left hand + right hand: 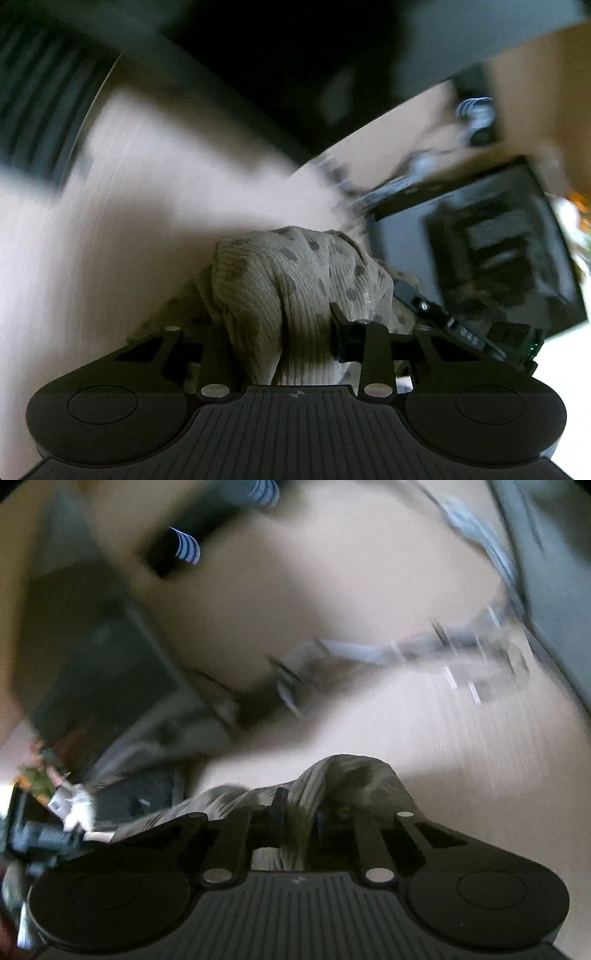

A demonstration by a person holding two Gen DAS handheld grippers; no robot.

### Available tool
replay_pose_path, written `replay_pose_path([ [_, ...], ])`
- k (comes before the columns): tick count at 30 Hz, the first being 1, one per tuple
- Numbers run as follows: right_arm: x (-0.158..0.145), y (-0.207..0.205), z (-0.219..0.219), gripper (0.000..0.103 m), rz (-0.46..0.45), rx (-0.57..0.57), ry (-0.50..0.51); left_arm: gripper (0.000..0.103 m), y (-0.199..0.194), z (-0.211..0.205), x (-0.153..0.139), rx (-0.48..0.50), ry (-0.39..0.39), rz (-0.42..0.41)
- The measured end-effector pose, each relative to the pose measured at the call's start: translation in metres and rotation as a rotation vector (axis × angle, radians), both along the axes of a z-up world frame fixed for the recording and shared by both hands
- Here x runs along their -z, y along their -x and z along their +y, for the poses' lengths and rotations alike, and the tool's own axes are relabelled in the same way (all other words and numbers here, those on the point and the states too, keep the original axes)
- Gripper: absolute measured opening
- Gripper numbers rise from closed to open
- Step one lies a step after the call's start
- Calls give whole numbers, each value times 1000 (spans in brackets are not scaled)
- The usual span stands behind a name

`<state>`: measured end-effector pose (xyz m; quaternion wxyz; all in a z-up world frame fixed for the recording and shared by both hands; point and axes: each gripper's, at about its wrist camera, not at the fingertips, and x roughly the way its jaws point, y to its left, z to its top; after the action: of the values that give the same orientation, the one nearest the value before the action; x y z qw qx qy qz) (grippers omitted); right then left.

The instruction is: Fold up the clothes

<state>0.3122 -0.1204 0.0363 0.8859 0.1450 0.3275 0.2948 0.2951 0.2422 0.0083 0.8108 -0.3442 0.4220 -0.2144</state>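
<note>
Left fingers: your left gripper [284, 325] is clamped on a thick bunch of the spotted ribbed garment [295, 277]; the cloth fills the gap between the jaws and bulges up ahead of them.
Right fingers: your right gripper [299, 819] is pinched narrow on the same garment [343, 779]; a ridge of cloth rises just past the tips.
Garment position: it is held at both grippers, with a span running left from your right gripper toward the other one [40, 838], visible at that view's left edge. How much hangs below is hidden.
Long axis: judged to run gripper to gripper; the blur prevents a firmer reading.
Nearer hand: neither, since both hold it.
Surface: pale wood-grain table [110, 221] lies beyond the cloth in both views; whether the cloth touches it cannot be told.
Surroundings: dark screen [480, 240] to the right; cables [424, 650] farther off; heavy motion blur throughout.
Stage: fits lifting to spread or carrying a fold over; undecided.
</note>
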Motion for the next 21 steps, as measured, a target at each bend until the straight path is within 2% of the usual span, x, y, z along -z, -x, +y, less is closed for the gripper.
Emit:
replay_pose_path([
  [1, -13, 9, 0, 14, -76, -29, 33, 36, 5, 0, -16, 22, -43, -82],
  [3, -25, 33, 1, 14, -212, -86, 155, 40, 25, -6, -36, 74, -197, -240],
  [5, -19, 48, 2, 14, -255, -113, 260, 44, 44, -16, -29, 118, -281, -298],
  [8, 2, 51, -7, 14, -176, -79, 262, 47, 58, -30, 9, 175, -326, -215],
  [10, 16, 52, -14, 18, -119, -52, 255, 46, 62, -32, 28, 164, -347, -173],
  [11, 23, 53, -17, 21, -90, -39, 251, 50, 62, -30, 33, 147, -332, -146],
  [12, 30, 53, -20, 25, -62, -26, 247, 54, 64, -27, 33, 133, -309, -134],
  [14, 44, 54, -26, 41, -4, 1, 239, 64, 69, -19, 32, 108, -263, -112],
  [15, 51, 55, -30, 59, 24, 14, 235, 79, 71, -17, 31, 106, -249, -105],
  [16, 58, 56, -33, 68, 53, 27, 231, 86, 72, -17, 31, 106, -235, -93],
  [18, 69, 60, -38, 68, 102, 41, 225, 87, 75, -17, 35, 120, -200, -51],
  [21, 81, 69, -41, 73, 155, 28, 231, 90, 81, -22, 48, 136, -206, 14],
])
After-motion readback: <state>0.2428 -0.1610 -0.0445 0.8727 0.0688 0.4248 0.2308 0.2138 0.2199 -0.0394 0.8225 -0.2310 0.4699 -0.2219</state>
